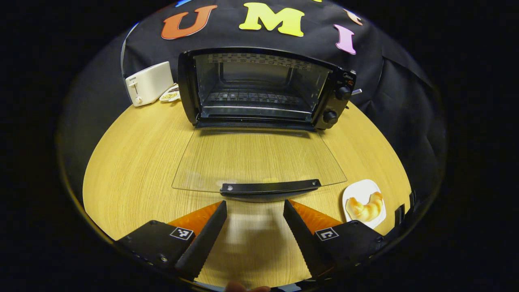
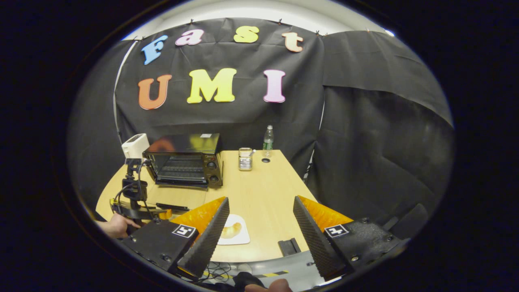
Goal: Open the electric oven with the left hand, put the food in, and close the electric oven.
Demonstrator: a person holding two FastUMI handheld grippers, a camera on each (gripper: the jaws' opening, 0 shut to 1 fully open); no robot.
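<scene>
On the wooden table (image 1: 134, 162), the electric oven (image 1: 263, 87) stands with its glass door (image 1: 259, 160) folded flat toward me, cavity and wire rack (image 1: 253, 97) exposed. My left gripper (image 1: 254, 211) sits just short of the door handle (image 1: 271, 187), jaws spread and holding nothing. The food, a croissant (image 1: 366, 207), lies on a small white plate (image 1: 352, 194) on the table, near the door's right front corner.

In the right gripper view, my right gripper (image 2: 261, 213) hangs above the near table edge, jaws wide apart and empty, with the croissant (image 2: 231, 231) showing just past its left finger.

I judge the croissant light, soft and flaky: it should crush or shed under a hard squeeze, so I would close gently across its thick middle, not the 2 tapered ends. The plate looks smooth and may slide if nudged. The glass door seems stiff but fragile, and the handle is the only sensible hold for closing it. I also see a toaster (image 1: 149, 83) left of the oven.
</scene>
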